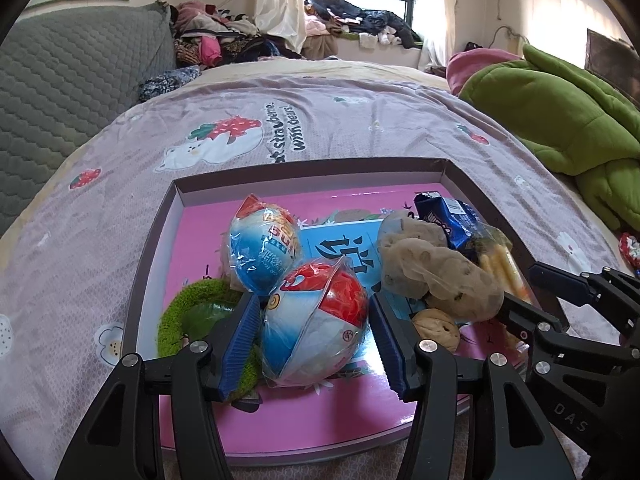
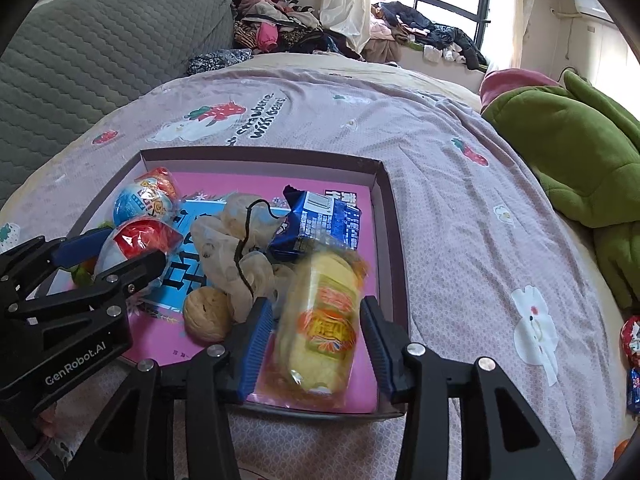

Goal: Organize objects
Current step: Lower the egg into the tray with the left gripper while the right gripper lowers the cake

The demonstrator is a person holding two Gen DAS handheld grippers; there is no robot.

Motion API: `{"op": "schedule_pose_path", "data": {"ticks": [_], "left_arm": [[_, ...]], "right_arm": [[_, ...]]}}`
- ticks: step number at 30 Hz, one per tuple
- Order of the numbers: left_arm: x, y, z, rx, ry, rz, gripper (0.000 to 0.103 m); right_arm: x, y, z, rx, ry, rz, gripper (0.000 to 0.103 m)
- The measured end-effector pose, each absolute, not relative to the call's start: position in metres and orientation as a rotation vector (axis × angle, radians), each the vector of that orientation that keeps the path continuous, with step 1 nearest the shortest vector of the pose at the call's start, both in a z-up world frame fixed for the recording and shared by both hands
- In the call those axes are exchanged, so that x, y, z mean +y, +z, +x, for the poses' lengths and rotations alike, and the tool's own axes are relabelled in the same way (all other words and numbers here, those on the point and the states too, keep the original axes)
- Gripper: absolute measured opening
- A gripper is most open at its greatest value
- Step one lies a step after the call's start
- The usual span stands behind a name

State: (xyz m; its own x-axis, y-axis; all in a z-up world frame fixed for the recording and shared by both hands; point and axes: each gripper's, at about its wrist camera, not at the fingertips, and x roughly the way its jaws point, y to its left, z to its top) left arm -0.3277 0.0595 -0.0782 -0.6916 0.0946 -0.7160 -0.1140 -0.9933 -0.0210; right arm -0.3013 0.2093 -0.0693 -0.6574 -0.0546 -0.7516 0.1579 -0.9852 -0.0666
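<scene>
Right now my left gripper has its fingers wide around a red and white ball in the box. The ball sits between them, but I cannot tell if the pads press on it. My right gripper has its fingers partly apart around a yellow snack pack. That pack lies on the pink floor of the box near its right wall, with gaps on both sides, so I think it is let go.

Just past them sit a walnut, a lumpy beige bag, a blue pack and a second ball. The box rests on the bed.

What could go wrong? I think the round ball could roll and bump the second ball if I pull the left fingers away fast. The right fingers could also catch the snack pack's shiny wrap and drag it.

Only the left view shows a green fuzzy ring well, beside the ball. Only the right view shows a black string over the beige bag, and wrapped snacks lying out on the bed, far right, not yet in the box.
</scene>
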Motion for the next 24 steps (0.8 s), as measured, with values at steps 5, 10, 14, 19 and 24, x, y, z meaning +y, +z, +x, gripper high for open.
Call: {"op": "schedule_pose_path", "data": {"ticks": [5,10,14,19,24], "left_arm": [[0.059,-0.077,-0.327,0.033,2.785,-1.189,0.058],[0.056,-0.078,-0.329,0.003,2.763,-1.212,0.059],[0.056,-0.080,-0.328,0.007,2.764,-1.219,0.060],[0.057,-0.074,-0.326,0.002,2.771,-1.190,0.060],[0.055,-0.073,-0.327,-0.002,2.770,-1.188,0.060]], "right_arm": [[0.210,-0.066,-0.301,0.187,-2.753,1.240,0.046],[0.211,-0.062,-0.300,0.185,-2.757,1.241,0.047],[0.213,-0.060,-0.300,0.180,-2.761,1.238,0.047],[0.214,-0.058,-0.301,0.171,-2.770,1.234,0.047],[0.215,-0.056,-0.301,0.164,-2.771,1.231,0.047]]}}
